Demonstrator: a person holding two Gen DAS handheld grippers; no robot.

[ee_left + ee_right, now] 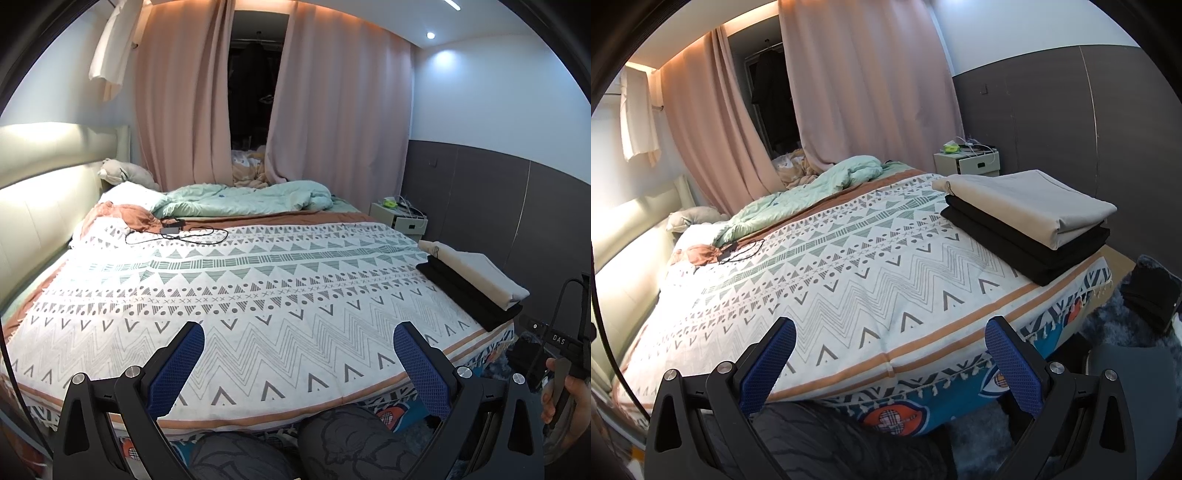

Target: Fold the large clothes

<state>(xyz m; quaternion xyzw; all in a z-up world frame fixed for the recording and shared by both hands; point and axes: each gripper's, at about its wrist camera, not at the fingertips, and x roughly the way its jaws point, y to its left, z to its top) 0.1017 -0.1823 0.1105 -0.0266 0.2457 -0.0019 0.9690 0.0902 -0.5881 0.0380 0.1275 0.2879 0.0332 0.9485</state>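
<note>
Blue-padded, black-framed left gripper [298, 363] hangs over the near edge of a bed covered with a white blanket printed in grey-green geometric bands [258, 295], its jaws spread wide with nothing between them. Its twin, the right gripper [890, 363], is likewise spread and empty above the same orange-striped blanket edge. At the bed's near right corner sits a folded beige garment [1030, 201] stacked squarely on a folded black garment [1027, 245]. Farther back lie a crumpled mint-green duvet [243, 199] and a black charger with a looping cable [177, 230]. Pink curtains [332, 110] hang behind, beside a small white nightstand [967, 162].
</note>
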